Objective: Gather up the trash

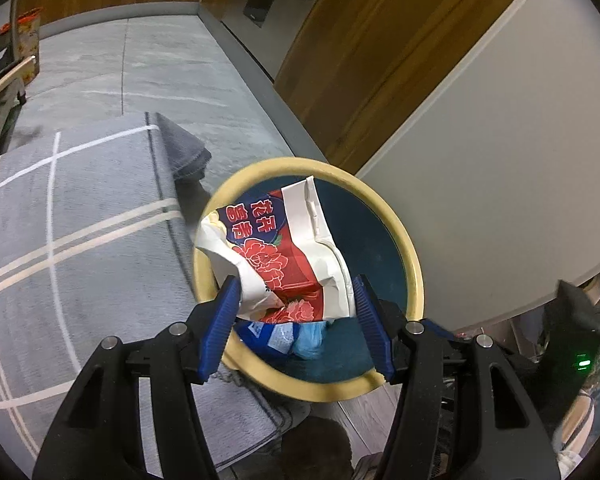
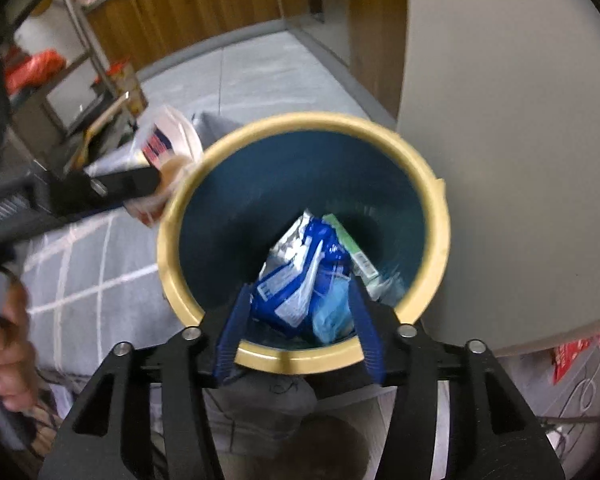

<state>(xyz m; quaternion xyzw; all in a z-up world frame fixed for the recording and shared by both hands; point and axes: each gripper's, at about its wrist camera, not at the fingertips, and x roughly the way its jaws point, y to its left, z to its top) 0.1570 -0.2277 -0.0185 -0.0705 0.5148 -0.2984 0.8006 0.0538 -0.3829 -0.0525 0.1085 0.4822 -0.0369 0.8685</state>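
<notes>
- The left gripper [image 1: 296,312] clamps a crumpled white, red and blue paper bag [image 1: 284,248] between its blue fingers [image 1: 224,320], holding it over the left rim of the bin [image 1: 414,272].
- The right gripper [image 2: 300,320] grips a blue and white plastic wrapper [image 2: 300,276] with a pale blue wad [image 2: 332,316] beside it, both held just above the mouth of the bin [image 2: 176,216].
- A green and white carton [image 2: 352,248] lies deeper inside the teal, cream-rimmed bin.
- From the right wrist view, the left gripper [image 2: 156,184] and its bag [image 2: 168,148] appear at the bin's left edge, blurred; a person's hand [image 2: 4,344] shows at far left.
- The bin stands by a grey plaid rug [image 1: 72,248], next to a white cabinet panel [image 1: 500,168] and wooden doors [image 1: 364,64].
</notes>
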